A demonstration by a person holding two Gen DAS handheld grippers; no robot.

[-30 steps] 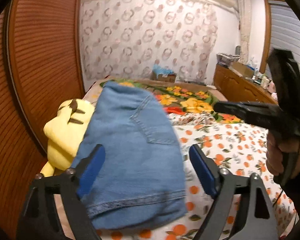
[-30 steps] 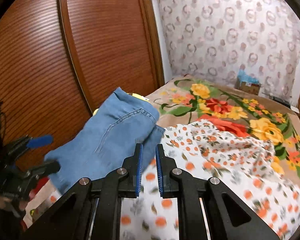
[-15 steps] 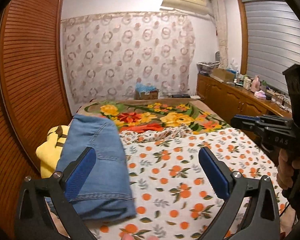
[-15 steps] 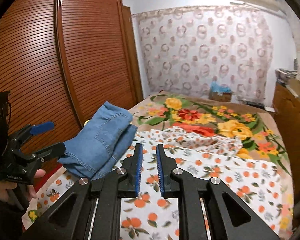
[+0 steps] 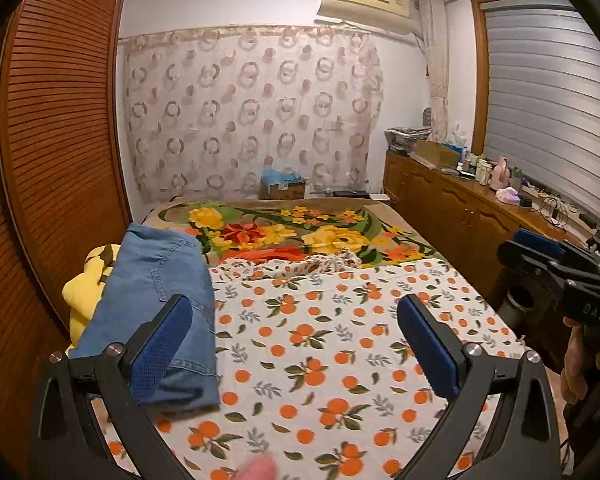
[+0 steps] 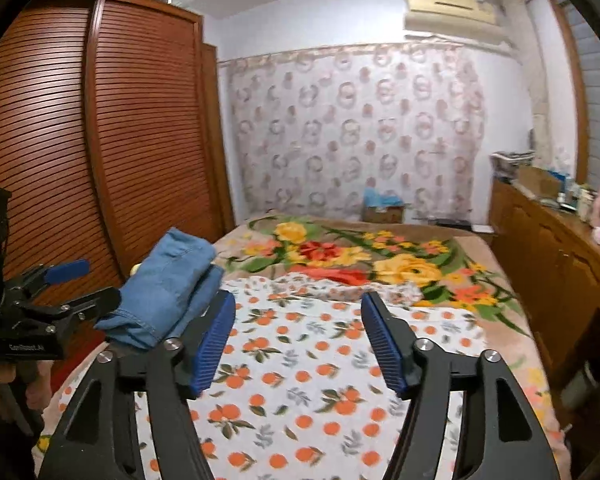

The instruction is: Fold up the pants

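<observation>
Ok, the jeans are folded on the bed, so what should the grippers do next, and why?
Probably just draw both back: the folded jeans lie at the bed's left edge, partly on a yellow plush toy, and the left gripper and right gripper have jaws open, holding nothing.

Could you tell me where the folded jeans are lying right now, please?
In both views the jeans lie folded at the bed's left edge, beside the wooden wardrobe, resting partly on a yellow plush toy.
</observation>
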